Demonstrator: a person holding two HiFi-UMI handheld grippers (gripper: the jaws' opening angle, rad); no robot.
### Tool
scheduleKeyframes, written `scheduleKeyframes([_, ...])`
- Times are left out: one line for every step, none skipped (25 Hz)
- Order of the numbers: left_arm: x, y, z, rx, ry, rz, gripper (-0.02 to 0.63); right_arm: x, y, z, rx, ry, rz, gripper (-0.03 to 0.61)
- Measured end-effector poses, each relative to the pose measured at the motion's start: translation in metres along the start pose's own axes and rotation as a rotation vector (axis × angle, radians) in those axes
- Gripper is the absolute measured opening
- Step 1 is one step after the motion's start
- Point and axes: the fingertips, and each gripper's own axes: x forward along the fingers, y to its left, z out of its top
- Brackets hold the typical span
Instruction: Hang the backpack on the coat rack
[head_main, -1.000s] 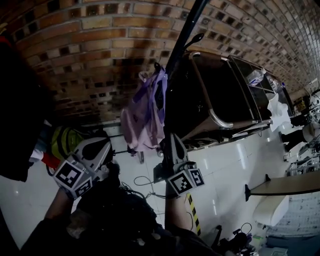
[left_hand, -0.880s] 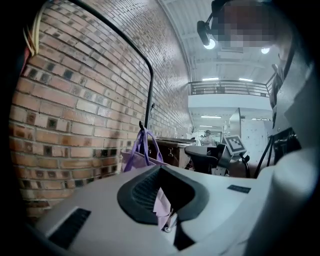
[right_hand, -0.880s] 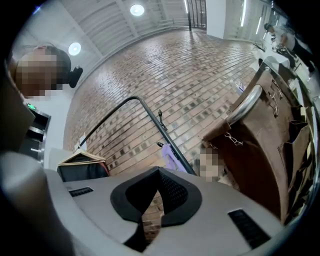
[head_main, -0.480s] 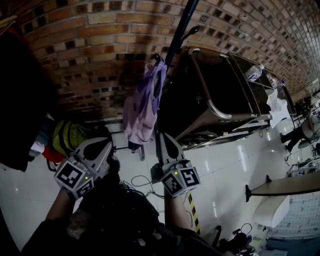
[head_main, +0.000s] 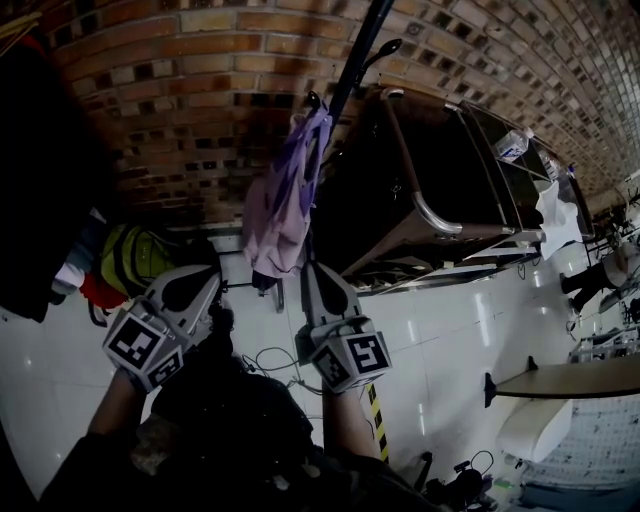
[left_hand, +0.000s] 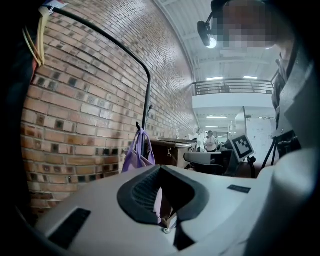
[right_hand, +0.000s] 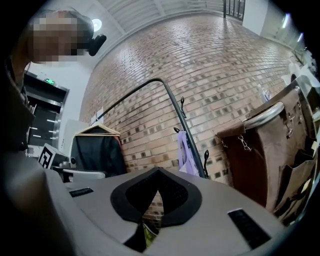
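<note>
A lilac-pink backpack (head_main: 282, 205) hangs by its strap from a hook on the black coat rack pole (head_main: 352, 65) in front of the brick wall. In the head view my right gripper (head_main: 312, 268) points at the pole just below and right of the backpack's lower end, shut and empty. My left gripper (head_main: 192, 285) is lower left of the bag, also shut with nothing in it. The left gripper view shows the backpack (left_hand: 136, 155) hanging beyond the closed jaws (left_hand: 160, 169). The right gripper view shows it (right_hand: 184, 152) on the pole (right_hand: 189, 137) past the closed jaws (right_hand: 157, 171).
A brown leather cart with a metal rail (head_main: 430, 215) stands right of the rack. A black garment (head_main: 40, 180) hangs at the left with a yellow-green bag (head_main: 135, 272) below it. Cables (head_main: 272, 362) and striped tape (head_main: 376, 412) lie on the white floor. A table (head_main: 570, 375) is at the right.
Both grippers have drifted a little to the left in the head view, and the right one has rolled so its marker cube faces differently. The backpack stays hanging on the rack.
</note>
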Motion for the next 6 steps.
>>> scheduleKeyframes([0.002, -0.002, 0.000, -0.001, 0.001, 0.001, 0.031, -0.001, -0.002, 0.000, -0.009, 0.002, 0.003, 0.001])
scheduleKeyframes([0.005, -0.004, -0.001, -0.001, 0.002, 0.002, 0.031, -0.003, -0.006, 0.000, -0.016, 0.002, 0.000, 0.000])
scheduleKeyframes([0.008, -0.006, -0.001, 0.000, 0.004, 0.003, 0.031, -0.004, -0.010, -0.001, -0.021, -0.001, -0.005, 0.001])
scheduleKeyframes([0.011, -0.008, -0.002, 0.000, 0.007, 0.002, 0.031, -0.005, -0.015, -0.002, -0.029, -0.002, -0.009, 0.000])
scheduleKeyframes([0.014, -0.009, -0.003, 0.002, 0.011, 0.001, 0.031, -0.006, -0.020, -0.004, -0.038, -0.001, -0.010, 0.000])
scheduleKeyframes([0.017, -0.011, -0.004, 0.004, 0.016, 0.000, 0.031, -0.008, -0.025, -0.006, -0.048, 0.002, -0.012, 0.000])
